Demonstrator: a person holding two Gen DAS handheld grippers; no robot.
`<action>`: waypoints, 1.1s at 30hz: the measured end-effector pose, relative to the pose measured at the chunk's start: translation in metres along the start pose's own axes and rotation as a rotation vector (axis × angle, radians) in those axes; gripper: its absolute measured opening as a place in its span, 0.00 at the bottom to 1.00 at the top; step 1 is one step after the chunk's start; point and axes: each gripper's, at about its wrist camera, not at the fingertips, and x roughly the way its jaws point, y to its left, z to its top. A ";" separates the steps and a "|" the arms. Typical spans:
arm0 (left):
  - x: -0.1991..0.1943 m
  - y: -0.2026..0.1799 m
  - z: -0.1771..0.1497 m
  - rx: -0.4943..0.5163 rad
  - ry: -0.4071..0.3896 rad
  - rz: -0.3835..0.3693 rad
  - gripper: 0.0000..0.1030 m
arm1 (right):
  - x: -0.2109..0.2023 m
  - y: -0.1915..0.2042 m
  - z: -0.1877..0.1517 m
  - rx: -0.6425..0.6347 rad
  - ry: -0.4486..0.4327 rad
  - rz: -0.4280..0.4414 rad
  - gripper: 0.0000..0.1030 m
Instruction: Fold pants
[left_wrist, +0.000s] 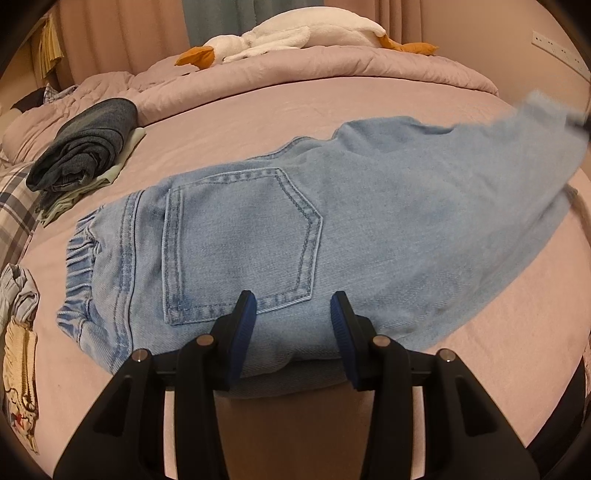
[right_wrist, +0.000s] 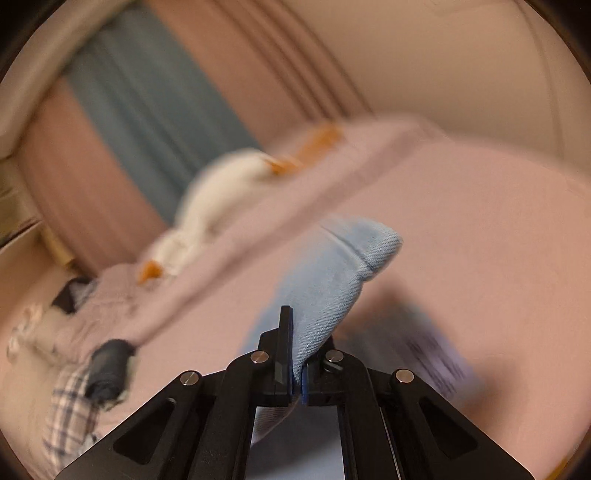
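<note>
Light-blue denim pants (left_wrist: 332, 221) on pink bed (left_wrist: 258, 110); no readable labels.

Left wrist view: left gripper (left_wrist: 291, 314) fingers spread over pants' near edge, pocket at 11 o'clock. Right wrist view: right gripper (right_wrist: 295, 354) fingers pinching pants' leg end, lifted, blurred.

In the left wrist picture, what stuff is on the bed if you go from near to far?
Tongs → light blue jeans → pink sheet → rumpled pink duvet → white plush goose.
</note>
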 end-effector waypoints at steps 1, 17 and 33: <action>0.000 0.000 0.000 0.004 0.002 -0.002 0.41 | 0.015 -0.024 -0.011 0.067 0.053 -0.044 0.03; -0.018 -0.013 0.023 0.014 -0.021 -0.083 0.46 | 0.009 -0.032 -0.018 -0.047 0.036 -0.283 0.23; -0.002 0.021 0.040 -0.074 -0.009 -0.179 0.50 | 0.050 0.076 -0.015 -0.523 0.037 -0.479 0.31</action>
